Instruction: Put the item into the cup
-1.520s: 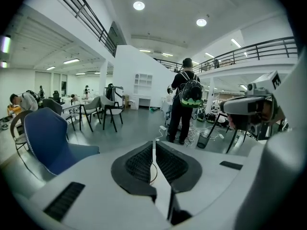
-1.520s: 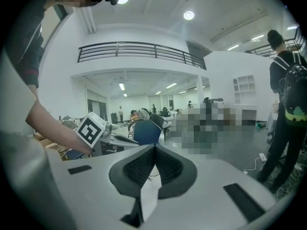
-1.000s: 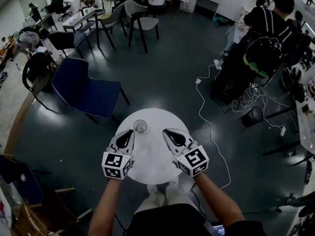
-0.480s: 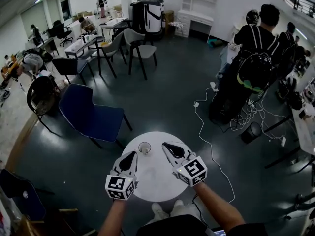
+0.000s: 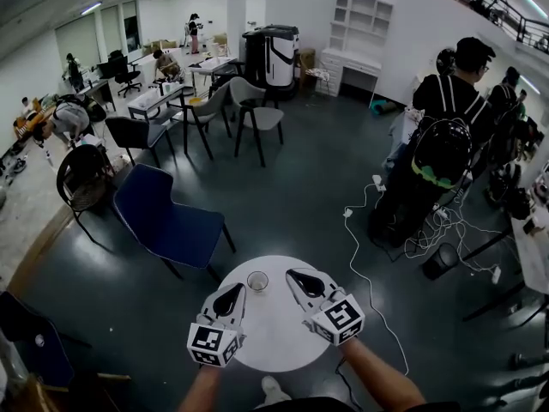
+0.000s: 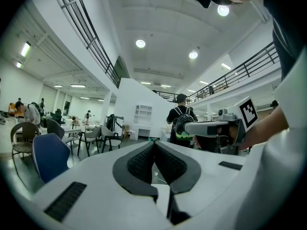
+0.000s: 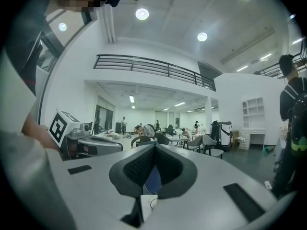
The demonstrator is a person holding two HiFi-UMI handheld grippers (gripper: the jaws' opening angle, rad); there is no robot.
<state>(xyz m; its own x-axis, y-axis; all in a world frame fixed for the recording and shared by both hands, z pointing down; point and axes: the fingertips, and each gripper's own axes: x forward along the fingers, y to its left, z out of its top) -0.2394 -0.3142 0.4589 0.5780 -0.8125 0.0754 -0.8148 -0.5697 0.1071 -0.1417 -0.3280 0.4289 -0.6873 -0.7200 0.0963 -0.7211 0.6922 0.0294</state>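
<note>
Head view: cup just beside left gripper

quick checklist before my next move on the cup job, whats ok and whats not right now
1. Cup upright on the table: ok. The cup stands on the round white table.
2. Item located: not ok. No loose item shows on the table or in any view.
3. Left gripper loaded: not ok. Its jaws are together with nothing between them.
4. Right gripper loaded: not ok. Its jaws meet at the tips and hold nothing.
5. Cup empty: cannot tell. It is too small in the head view to judge.
6. Way to the cup clear: ok. Nothing lies between either gripper and the cup.
</note>
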